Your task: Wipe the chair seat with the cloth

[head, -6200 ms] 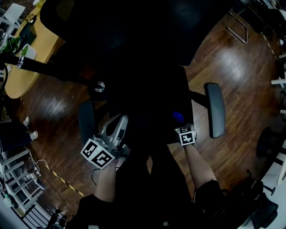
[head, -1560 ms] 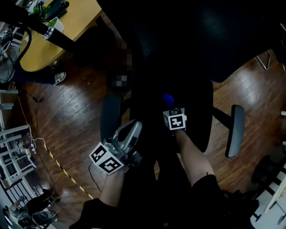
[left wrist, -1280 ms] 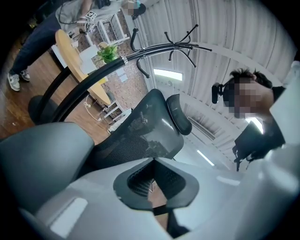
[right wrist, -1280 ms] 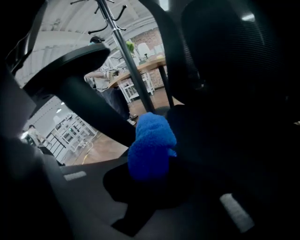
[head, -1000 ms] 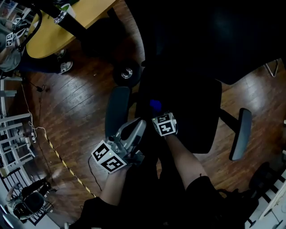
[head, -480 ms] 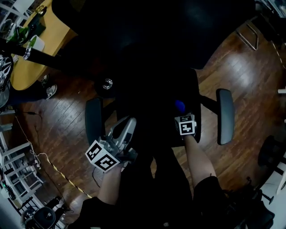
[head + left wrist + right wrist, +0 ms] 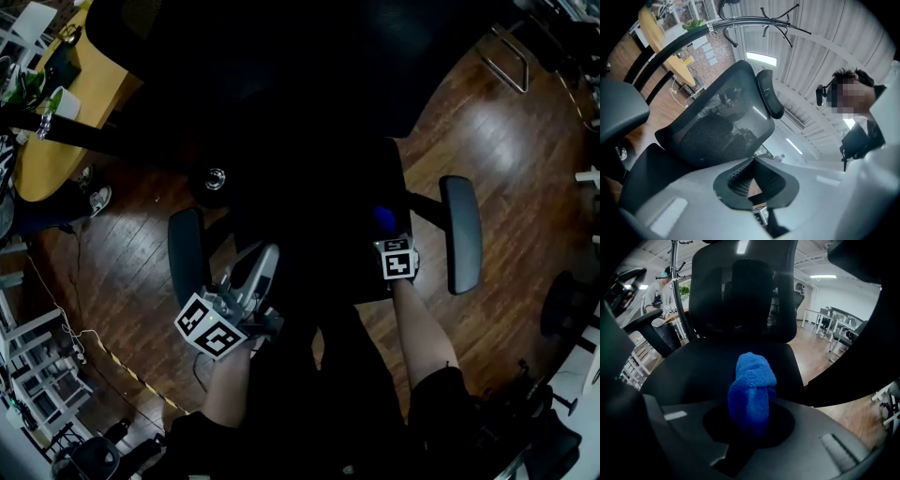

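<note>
Over a black office chair on a wooden floor [image 7: 506,141], seen from the head view: at far left a yellow counter [image 7: 56,131] curves out of frame. Next comes the chair's left armrest [image 7: 186,258], and just beside it the left hand-held gripper [image 7: 263,262], jaws together on nothing, hanging idle by the seat's front left edge. Across the dark chair seat [image 7: 689,364], the right hand-held gripper [image 7: 386,232] is clamped on a bunched blue cloth [image 7: 382,217], which sits over the right front part of the seat, near the right armrest [image 7: 459,234]. The right gripper view shows the cloth jutting from the jaws toward the mesh backrest [image 7: 743,291]. The wiping step appears to be under way, though the dark frames do not confirm contact with the seat. A next pass would likely call for pressing the cloth flat and sweeping it across toward the seat's untouched left side.
</note>
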A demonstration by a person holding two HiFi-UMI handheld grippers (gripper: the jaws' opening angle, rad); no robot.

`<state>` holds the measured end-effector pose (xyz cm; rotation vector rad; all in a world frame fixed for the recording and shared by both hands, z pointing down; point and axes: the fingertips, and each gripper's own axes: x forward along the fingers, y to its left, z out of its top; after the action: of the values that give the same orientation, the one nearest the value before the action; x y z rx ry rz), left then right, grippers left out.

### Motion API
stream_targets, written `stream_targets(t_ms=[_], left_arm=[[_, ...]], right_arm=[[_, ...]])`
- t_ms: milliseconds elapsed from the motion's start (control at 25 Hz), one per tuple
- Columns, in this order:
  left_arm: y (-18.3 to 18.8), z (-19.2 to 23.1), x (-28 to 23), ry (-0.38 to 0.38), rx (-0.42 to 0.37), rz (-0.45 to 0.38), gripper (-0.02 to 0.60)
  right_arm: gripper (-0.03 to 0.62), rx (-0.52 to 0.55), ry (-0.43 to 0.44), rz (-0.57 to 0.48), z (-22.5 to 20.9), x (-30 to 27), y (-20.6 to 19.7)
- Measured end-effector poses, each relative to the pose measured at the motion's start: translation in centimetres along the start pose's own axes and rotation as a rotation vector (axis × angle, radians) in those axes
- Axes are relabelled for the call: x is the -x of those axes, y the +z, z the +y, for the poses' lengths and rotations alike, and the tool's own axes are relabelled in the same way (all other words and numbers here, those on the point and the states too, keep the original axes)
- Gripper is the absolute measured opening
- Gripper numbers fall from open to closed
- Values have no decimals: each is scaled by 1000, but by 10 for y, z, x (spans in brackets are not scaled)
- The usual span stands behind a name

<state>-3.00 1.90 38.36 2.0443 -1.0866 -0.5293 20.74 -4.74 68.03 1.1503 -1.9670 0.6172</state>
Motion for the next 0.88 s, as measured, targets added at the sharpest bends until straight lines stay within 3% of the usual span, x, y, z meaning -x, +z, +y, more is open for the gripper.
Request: stream_targets(t_ms=[200, 480, 720, 880], left_arm=[[16, 10, 19, 33, -2, -52, -8], [36, 19, 49, 94, -10, -142, -8], [51, 30, 86, 137, -8, -194, -8], [53, 30, 98, 140, -6, -204, -8]], right_arm=[[38, -56, 41, -24, 30, -3, 11], [38, 72, 330, -17, 192, -26, 38], [38, 177, 584, 25, 353, -31, 22], [38, 225, 611, 1, 372, -26, 15]])
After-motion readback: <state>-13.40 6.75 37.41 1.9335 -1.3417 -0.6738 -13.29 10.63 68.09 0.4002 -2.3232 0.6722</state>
